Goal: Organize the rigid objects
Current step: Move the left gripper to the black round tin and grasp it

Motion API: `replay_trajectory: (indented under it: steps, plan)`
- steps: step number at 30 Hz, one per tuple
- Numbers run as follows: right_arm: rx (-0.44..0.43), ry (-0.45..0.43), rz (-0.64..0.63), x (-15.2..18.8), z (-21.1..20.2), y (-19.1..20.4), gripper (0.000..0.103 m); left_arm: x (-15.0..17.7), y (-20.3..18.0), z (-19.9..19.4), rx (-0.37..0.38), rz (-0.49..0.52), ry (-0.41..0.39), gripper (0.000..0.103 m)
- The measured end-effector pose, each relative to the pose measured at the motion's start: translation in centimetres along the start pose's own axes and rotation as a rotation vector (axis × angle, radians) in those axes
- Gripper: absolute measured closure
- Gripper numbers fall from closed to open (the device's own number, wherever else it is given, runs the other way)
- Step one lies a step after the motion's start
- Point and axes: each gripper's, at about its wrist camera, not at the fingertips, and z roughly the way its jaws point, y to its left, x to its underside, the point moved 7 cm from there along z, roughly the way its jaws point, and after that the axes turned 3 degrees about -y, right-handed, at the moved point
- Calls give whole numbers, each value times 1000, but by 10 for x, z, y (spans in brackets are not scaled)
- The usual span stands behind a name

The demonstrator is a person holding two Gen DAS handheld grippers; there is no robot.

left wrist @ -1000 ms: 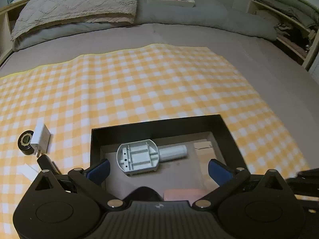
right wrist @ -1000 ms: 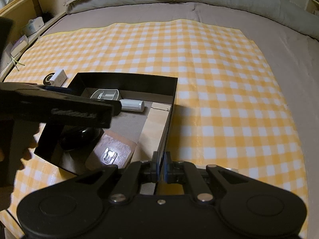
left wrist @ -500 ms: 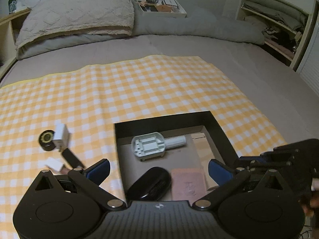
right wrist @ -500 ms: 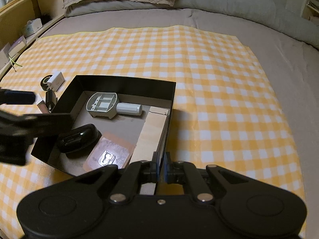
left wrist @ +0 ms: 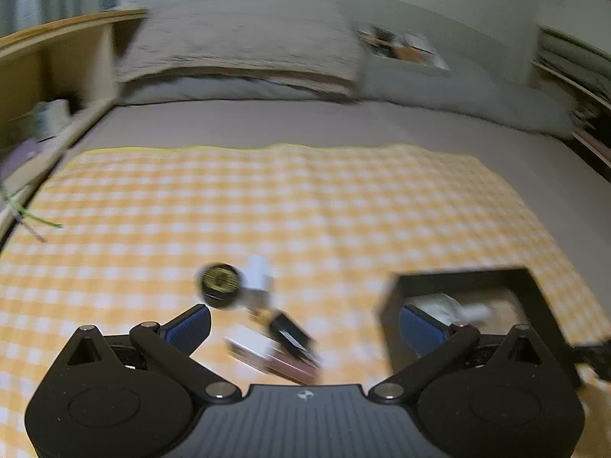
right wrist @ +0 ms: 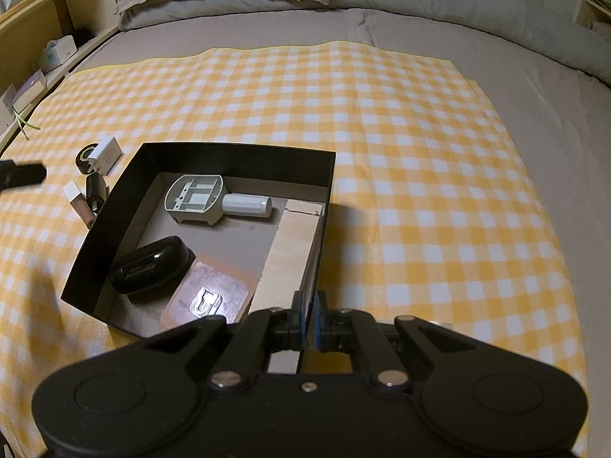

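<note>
The right gripper [right wrist: 309, 315] is sitting at the bottom centre of its own view with its fingers clamped together on the near right wall of the black box [right wrist: 114, 229]. Only this view is showing the box's inside sharply: a grey handled tool [right wrist: 198, 199] lying at the far end, a black case [right wrist: 151, 269] at the near left, a pink packet [right wrist: 214, 295] just beside it, and a pale wooden block [right wrist: 292, 252] running along the right wall.

The left gripper [left wrist: 303, 326] is showing its blue fingers [left wrist: 189, 324] standing wide apart with nothing between them. Its view is blurring heavily. Just beyond the fingers, in the lower middle of the frame, a small cluster is lying on the yellow checked cloth [left wrist: 267, 198]: a black round tin [left wrist: 219, 284], a white charger [left wrist: 257, 278], a dark tube [left wrist: 290, 334] and a pink bottle [left wrist: 267, 355]. In the right wrist view that cluster is sitting at the left edge, just beside the box's left wall. The left view is catching only the box's far corner at lower right.
</note>
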Motion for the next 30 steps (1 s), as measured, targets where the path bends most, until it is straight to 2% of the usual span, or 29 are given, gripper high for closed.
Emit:
replay_trajectory:
  steps: [8, 13, 15, 18, 20, 21, 25, 30]
  plan:
    - [9, 4, -14, 0, 0, 1, 97, -14, 64, 42, -94, -37, -4, 0]
    - [16, 7, -30, -1, 1, 3, 94, -14, 95, 67, -168, -36, 28, 0]
    - [16, 8, -32, -1, 1, 3, 94, -15, 103, 75, -162, -52, 41, 0]
    - [17, 10, -35, 0, 1, 3, 94, -18, 106, 86, -107, -79, 38, 0]
    - [17, 13, -37, 0, 2, 3, 93, -18, 105, 95, -123, -45, 47, 3]
    - [17, 15, -38, 1, 2, 3, 93, -16, 104, 99, -131, -17, 56, 9]
    - [19, 26, -40, 3, 4, 3, 93, -4, 103, 117, -126, 19, 133, 20]
    - [22, 31, -46, 3, 3, 5, 90, -5, 103, 124, -95, 27, 112, 20]
